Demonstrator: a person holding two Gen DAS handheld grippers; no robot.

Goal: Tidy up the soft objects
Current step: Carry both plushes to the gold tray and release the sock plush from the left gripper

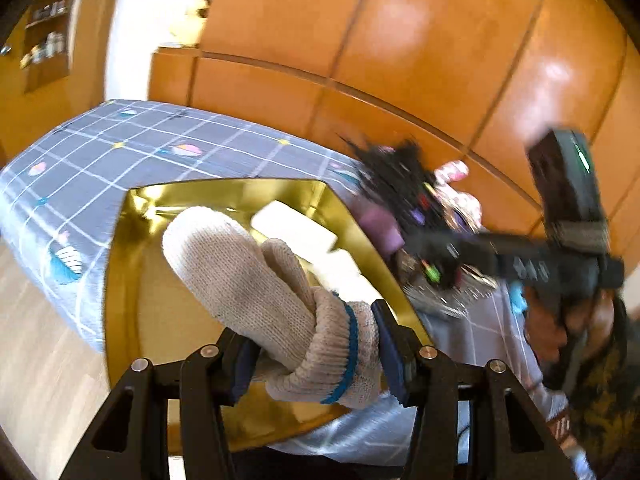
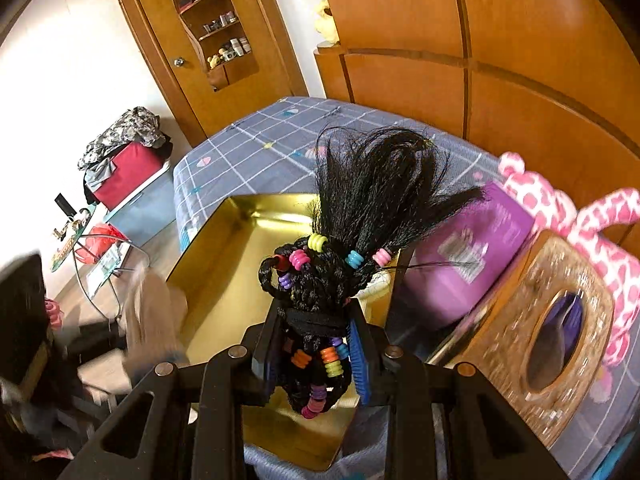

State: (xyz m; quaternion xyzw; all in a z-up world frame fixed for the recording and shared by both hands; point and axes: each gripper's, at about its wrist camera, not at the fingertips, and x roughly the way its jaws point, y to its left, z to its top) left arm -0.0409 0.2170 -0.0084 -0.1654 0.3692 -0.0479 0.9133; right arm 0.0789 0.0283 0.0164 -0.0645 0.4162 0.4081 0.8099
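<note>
My left gripper [image 1: 316, 356] is shut on a beige knit glove [image 1: 256, 276] with a blue cuff stripe, held above the gold tray [image 1: 120, 264]. A white soft item [image 1: 296, 228] lies in the tray. My right gripper [image 2: 314, 344] is shut on a black braided hairpiece [image 2: 360, 208] with coloured beads, held over the same gold tray [image 2: 224, 280]. In the left wrist view the right gripper [image 1: 424, 240] with the hairpiece [image 1: 400, 184] shows blurred at the tray's right side. The glove [image 2: 152, 312] shows blurred at the left in the right wrist view.
The tray sits on a bed with a grey checked sheet [image 1: 120, 148]. To its right lie a purple pack [image 2: 472, 256], a glittery tissue box [image 2: 532, 332] and a pink spotted plush toy [image 2: 568, 216]. Wooden wardrobe doors [image 1: 400, 40] stand behind. A red box [image 2: 128, 176] sits by the wall.
</note>
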